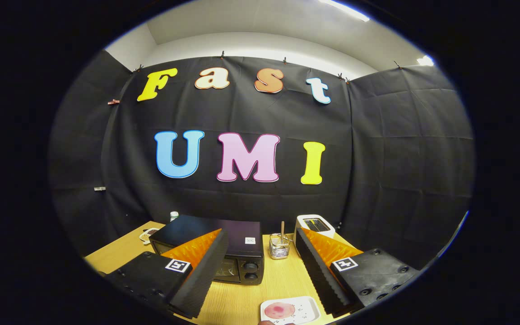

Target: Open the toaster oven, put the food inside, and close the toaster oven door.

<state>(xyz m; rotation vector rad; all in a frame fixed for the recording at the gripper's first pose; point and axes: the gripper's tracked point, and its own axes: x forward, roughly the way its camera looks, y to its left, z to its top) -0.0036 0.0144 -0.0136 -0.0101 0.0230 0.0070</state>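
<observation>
The gripper (260, 266) has its fingers spread wide apart, and they hold nothing and touch nothing. The black toaster oven (224, 253) sits on the wooden table (260, 284), partly behind the left finger. Its door is shut and faces near, its long side runs left to right. The food (280, 310) lies on a white plate (307, 311), near, between the fingers. A small label on the oven is too tiny to read.

Black cloth walls (377, 149) fill the frame's middle, a white ceiling (260, 27) with a bright light strip (345, 9) lies above, and a wooden table (282, 280) sits at the bottom.
</observation>
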